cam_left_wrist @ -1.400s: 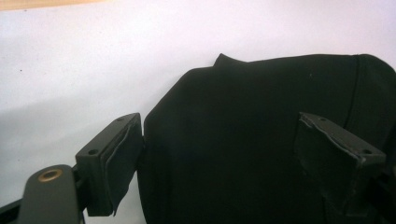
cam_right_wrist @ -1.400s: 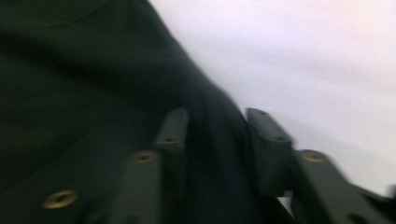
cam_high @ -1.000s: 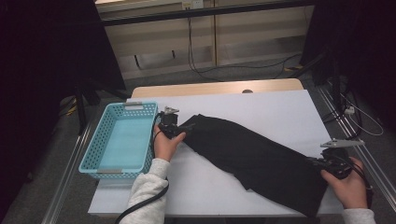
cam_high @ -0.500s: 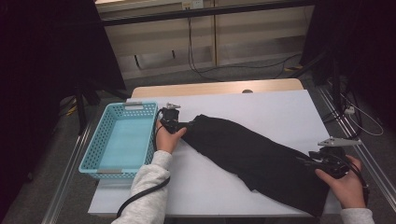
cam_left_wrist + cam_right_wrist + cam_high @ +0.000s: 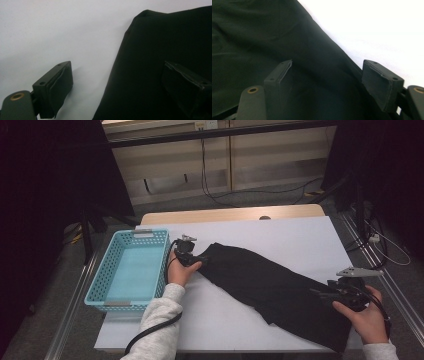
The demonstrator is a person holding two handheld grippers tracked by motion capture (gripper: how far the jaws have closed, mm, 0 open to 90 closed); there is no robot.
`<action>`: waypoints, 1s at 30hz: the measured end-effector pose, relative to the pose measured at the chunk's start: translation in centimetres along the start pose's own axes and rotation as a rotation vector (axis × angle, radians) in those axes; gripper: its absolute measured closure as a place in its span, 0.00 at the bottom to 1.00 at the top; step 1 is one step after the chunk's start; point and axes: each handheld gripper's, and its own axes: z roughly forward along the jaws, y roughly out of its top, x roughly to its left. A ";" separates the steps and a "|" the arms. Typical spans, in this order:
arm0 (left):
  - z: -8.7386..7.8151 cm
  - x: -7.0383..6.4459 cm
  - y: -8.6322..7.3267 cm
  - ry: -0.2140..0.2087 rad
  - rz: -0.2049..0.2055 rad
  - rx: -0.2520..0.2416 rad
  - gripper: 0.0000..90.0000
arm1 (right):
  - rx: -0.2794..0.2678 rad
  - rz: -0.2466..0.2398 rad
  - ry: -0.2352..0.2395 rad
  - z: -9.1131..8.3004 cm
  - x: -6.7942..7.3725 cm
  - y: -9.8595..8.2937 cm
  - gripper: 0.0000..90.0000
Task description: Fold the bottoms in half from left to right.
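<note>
A long black cloth point(image 5: 270, 285) lies flat and diagonal on the white table point(image 5: 300, 240), running from the middle left to the front right corner. My left gripper point(image 5: 196, 259) is at its upper left end and stands open. In the left gripper view point(image 5: 117, 72), one jaw is over bare table and the other over the cloth point(image 5: 162, 37), whose edge runs between them. My right gripper point(image 5: 322, 295) is open at the cloth's lower right end. In the right gripper view point(image 5: 328, 67) it straddles the edge of the cloth point(image 5: 262, 32).
A light blue plastic basket point(image 5: 107, 290) with nothing in it stands at the table's left edge, just beside my left hand. Bare white table lies behind and in front of the cloth. Dark floor and cables surround the table.
The cloth now lies straighter and flatter. My right gripper has slid a little left over the cloth's lower end. The left gripper has barely shifted.
</note>
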 end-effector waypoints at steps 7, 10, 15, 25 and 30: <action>-0.5 -0.4 0.3 0.008 -0.004 0.051 0.22 | 0.000 0.000 0.004 0.1 0.1 0.0 0.28; -0.7 -0.4 0.4 0.003 -0.015 0.065 0.32 | -0.001 0.003 0.004 0.0 0.0 0.0 0.28; -0.9 -0.7 0.7 -0.011 -0.031 0.092 0.42 | -0.010 0.002 0.005 -0.1 0.0 0.1 0.28; -1.2 -1.3 1.0 -0.054 -0.029 0.140 0.62 | -0.003 0.001 0.009 0.0 0.1 0.1 0.28; -1.3 -1.3 0.9 -0.108 -0.060 0.146 0.79 | -0.003 -0.005 0.010 0.1 0.2 0.2 0.28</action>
